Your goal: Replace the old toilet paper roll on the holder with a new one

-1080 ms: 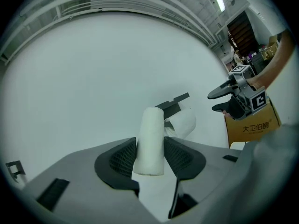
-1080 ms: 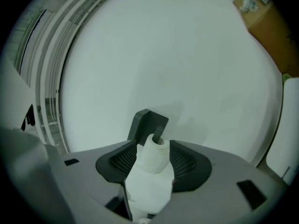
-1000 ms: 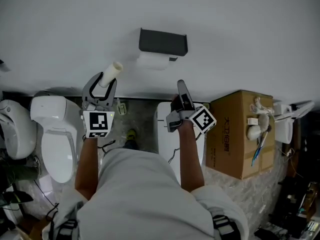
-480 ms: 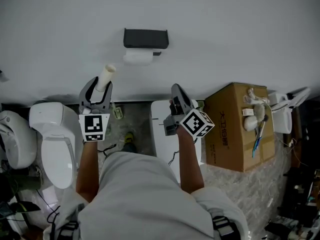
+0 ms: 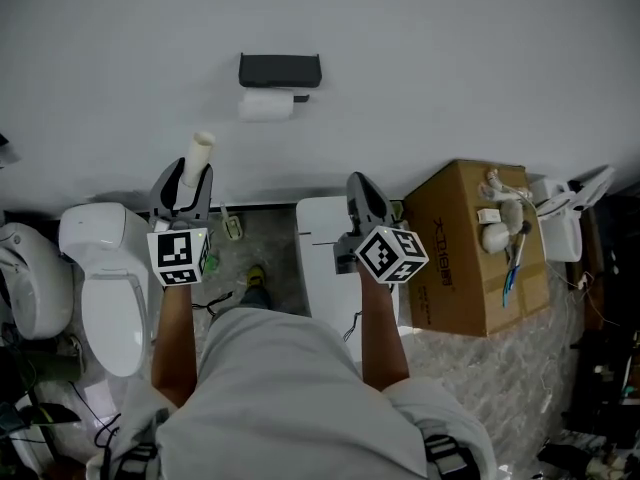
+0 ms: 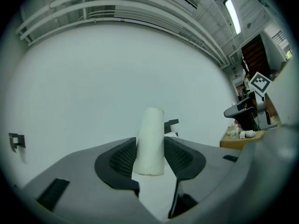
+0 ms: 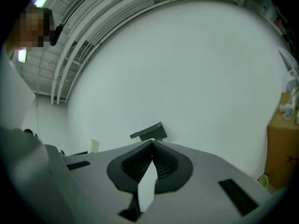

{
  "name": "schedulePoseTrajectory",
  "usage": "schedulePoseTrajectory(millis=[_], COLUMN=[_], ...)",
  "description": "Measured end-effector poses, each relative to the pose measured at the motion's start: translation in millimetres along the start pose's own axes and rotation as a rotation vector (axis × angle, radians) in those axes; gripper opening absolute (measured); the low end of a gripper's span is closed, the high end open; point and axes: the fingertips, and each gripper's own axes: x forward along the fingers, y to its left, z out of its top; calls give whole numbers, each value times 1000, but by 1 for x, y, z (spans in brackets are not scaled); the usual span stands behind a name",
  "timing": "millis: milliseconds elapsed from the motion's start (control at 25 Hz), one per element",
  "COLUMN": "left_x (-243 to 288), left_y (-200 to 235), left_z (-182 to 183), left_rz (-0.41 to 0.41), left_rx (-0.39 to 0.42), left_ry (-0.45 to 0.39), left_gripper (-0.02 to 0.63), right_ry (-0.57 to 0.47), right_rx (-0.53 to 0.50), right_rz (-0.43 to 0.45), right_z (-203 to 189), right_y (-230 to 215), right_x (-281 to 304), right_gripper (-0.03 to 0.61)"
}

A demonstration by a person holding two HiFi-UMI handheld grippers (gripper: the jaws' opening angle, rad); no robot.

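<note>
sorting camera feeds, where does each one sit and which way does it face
Head view: on the person's head, looking steeply down at wall and floor; both forearms, left gripper and right gripper show.
Left gripper view: on the left gripper, facing the wall along its jaws, shut on the empty tube.
Right gripper view: on the right gripper, facing the wall along its shut, empty jaws.
Shared: all three show the dark holder.

White wall (image 5: pixel 450 58) across the far side. Low on the left, a white toilet (image 5: pixel 105 278) stands against it. Right of centre there's a brown cardboard box (image 5: pixel 465 268), with small white bits (image 5: pixel 497 236) lying on top. Between the two stands a white unit (image 5: pixel 318 258) on a grey speckled floor (image 5: pixel 250 233).
</note>
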Motion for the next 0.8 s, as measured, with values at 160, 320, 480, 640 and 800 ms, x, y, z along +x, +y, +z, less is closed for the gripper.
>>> schedulePoseTrajectory(millis=[160,320,480,640,800], left_x=[-16,-29,-40,-51,-60], left_y=[-1,3,0,-4,-5], left_z=[10,20,25,24,24], left_rz=[-1,10,16,20,16], left_rx=[-25,-35,-35,-43,-63], left_ry=[-27,-46,-49,-45,-54], left_gripper=[207,206,207,206,206], right_ry=[-60,-75,-103,-89,-66], right_rx=[-34,-109,-153,-166,-166], right_rz=[3,-37,-49,-66,-77], right_z=[13,19,25,21,13], right_y=[2,-2,0,-4,-10], right_x=[-20,-37,-52,-64,-76], right_gripper=[-3,-3,-3,-3,-3])
